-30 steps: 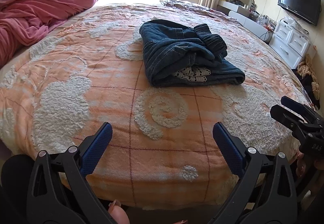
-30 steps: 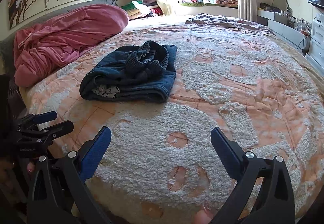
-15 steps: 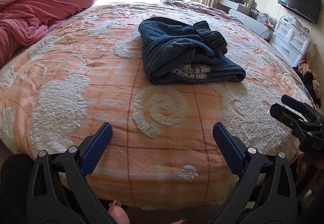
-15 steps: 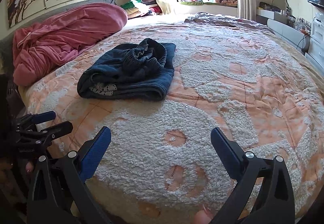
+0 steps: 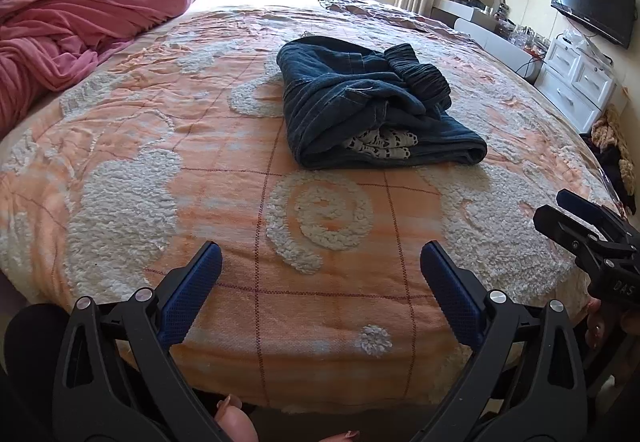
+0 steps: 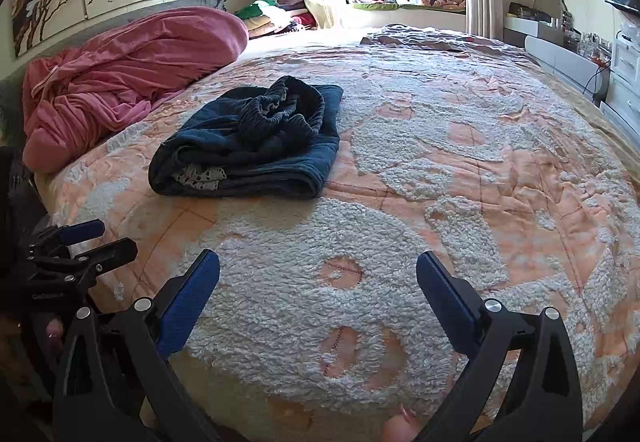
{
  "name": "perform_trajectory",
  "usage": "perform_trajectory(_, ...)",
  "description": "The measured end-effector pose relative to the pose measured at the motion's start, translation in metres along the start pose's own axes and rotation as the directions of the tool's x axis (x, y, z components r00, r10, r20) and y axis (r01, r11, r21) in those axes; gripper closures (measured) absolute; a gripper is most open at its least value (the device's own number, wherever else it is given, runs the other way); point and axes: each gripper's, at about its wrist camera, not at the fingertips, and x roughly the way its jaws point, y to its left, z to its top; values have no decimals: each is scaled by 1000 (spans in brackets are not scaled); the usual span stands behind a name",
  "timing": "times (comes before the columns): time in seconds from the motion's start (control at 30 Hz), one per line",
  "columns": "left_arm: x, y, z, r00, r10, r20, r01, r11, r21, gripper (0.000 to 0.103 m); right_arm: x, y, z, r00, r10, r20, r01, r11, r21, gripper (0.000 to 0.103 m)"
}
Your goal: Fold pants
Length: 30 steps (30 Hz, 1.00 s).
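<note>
Dark blue denim pants [image 5: 372, 106] [image 6: 256, 146] lie in a loosely folded bundle on the middle of the orange and white bedspread [image 5: 180, 162] [image 6: 460, 170], a white lace trim showing at the near fold. My left gripper [image 5: 320, 262] hovers open over the bed's near edge, well short of the pants, with nothing between its blue pads. My right gripper [image 6: 318, 270] is open too, low over the near edge and to the right of the bundle. Each gripper appears at the side of the other's view: the right one [image 5: 580, 218] and the left one [image 6: 92, 238].
A crumpled pink quilt [image 5: 80, 18] [image 6: 120, 74] fills the bed's left side. White drawers [image 5: 580, 82] and a wall TV [image 5: 592, 2] stand to the right. A window seat [image 6: 400, 2] with piled clothes lies beyond the bed. A person's fingertips [image 5: 236, 418] show below the left gripper.
Both grippers have eased slightly forward and up, so the pants sit a little nearer and lower in each view. The jaws stay spread and the pants have not moved.
</note>
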Motion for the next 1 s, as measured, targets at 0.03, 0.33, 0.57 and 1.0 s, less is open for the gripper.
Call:
perform_trajectory(0.03, 0, 0, 0, 1000, -2, 0, 2, 1000, 0, 10, 0, 0, 0, 1000, -1, -1, 1, 1000, 0, 5)
perform_trajectory(0.33, -2, 0, 1, 1000, -1, 2, 1, 1000, -3, 10, 2, -2, 0, 1000, -5, -5, 5, 1000, 6, 5)
perform_trajectory(0.57, -1, 1, 2, 1000, 2, -1, -2, 1000, -7, 10, 1, -3, -1, 1000, -6, -5, 7, 1000, 10, 5)
perform_trajectory(1.0, 1, 2, 2, 1000, -10, -15, 10, 1000, -11, 10, 2, -3, -1, 1000, -6, -10, 6, 1000, 10, 5)
